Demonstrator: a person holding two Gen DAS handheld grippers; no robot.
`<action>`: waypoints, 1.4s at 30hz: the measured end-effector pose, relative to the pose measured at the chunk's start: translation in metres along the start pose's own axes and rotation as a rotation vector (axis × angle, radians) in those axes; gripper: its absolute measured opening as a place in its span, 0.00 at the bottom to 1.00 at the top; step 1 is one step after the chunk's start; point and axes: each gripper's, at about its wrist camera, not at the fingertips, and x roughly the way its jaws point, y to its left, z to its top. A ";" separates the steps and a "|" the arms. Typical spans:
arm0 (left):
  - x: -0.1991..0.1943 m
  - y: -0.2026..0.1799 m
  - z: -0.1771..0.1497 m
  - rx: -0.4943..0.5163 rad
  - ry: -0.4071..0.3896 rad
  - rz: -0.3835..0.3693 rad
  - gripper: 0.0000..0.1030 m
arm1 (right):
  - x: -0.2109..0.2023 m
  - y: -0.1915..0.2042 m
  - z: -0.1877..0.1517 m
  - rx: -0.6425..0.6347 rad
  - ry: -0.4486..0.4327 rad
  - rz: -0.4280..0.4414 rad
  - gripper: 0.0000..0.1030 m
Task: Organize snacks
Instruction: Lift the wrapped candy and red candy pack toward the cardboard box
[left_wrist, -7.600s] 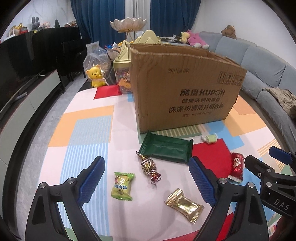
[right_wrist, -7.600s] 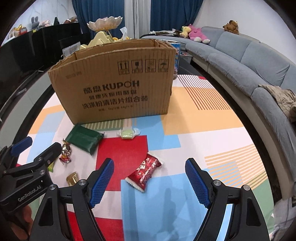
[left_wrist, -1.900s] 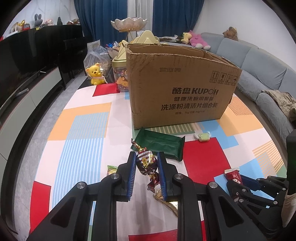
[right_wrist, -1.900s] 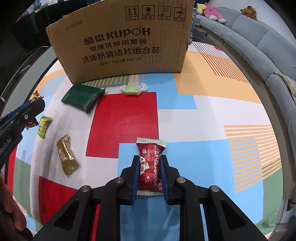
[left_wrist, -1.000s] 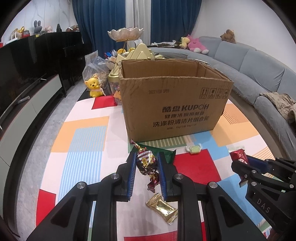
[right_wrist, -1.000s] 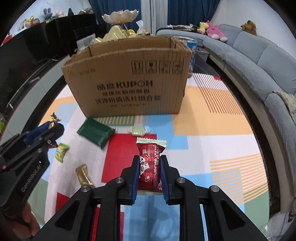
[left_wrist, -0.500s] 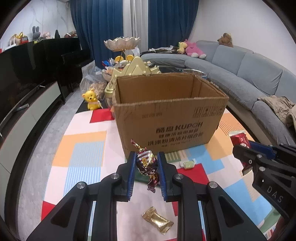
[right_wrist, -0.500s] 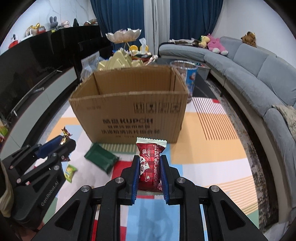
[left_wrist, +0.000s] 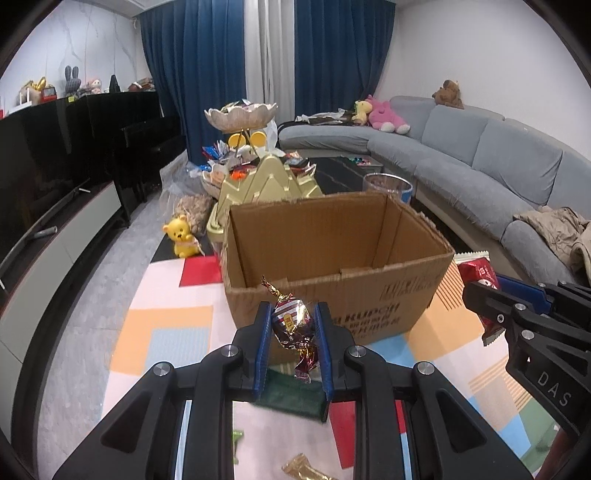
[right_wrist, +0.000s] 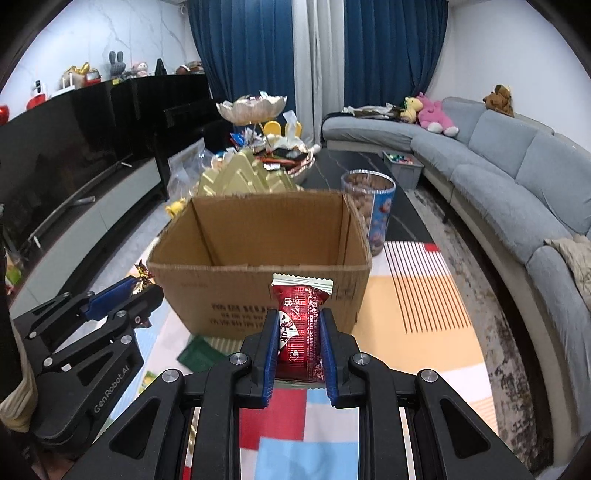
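Each fisheye camera sits just behind its own fingers, looking forward and down over the colourful mat. Both views face the open cardboard box (left_wrist: 332, 258) from close by, the left from its left, the right nearly head-on; they share the box, the curtains (right_wrist: 251, 55) and the grey sofa (left_wrist: 480, 155).

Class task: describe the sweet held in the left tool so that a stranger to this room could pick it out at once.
Find the open cardboard box on the patchwork mat. Just in front of its near wall, the left tool pinches a twist-wrapped sweet in shiny maroon foil with a gold label. The packet in the right tool is flat, red and crimp-sealed, without twisted ends.
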 end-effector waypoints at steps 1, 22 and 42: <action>0.001 0.000 0.002 0.001 -0.001 -0.002 0.23 | 0.000 -0.001 0.003 0.000 -0.008 0.004 0.22; 0.035 -0.001 0.049 0.017 -0.035 -0.012 0.23 | 0.026 -0.008 0.054 -0.014 -0.072 0.032 0.22; 0.081 0.010 0.080 0.013 -0.031 -0.018 0.23 | 0.075 -0.007 0.079 -0.048 -0.037 0.044 0.22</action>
